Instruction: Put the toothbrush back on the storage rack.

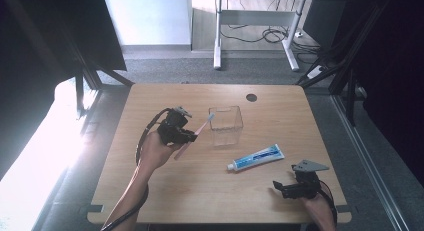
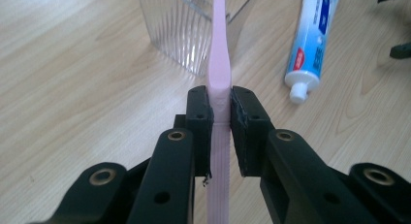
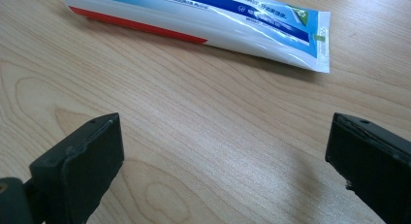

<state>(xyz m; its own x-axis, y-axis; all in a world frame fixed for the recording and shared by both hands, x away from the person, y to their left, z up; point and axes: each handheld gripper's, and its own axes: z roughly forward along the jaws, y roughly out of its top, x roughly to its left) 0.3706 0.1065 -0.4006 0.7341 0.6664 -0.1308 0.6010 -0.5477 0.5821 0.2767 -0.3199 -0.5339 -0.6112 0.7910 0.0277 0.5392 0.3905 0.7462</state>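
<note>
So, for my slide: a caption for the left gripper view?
Left claw shut on a pink toothbrush, clear cup and toothpaste ahead.

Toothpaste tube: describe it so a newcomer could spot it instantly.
On the wooden table, look right of centre, below the clear plastic cup. The toothpaste tube lies flat there, cap pointing left. It is the only blue-and-white item; the pink toothbrush is held in the left gripper.

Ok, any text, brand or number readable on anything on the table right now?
toothpaste tube: white print on its blue band and a small mark near the crimped end, all too small and blurred to read.
pink toothbrush: no lettering seen.
clear cup: no lettering seen.
</note>
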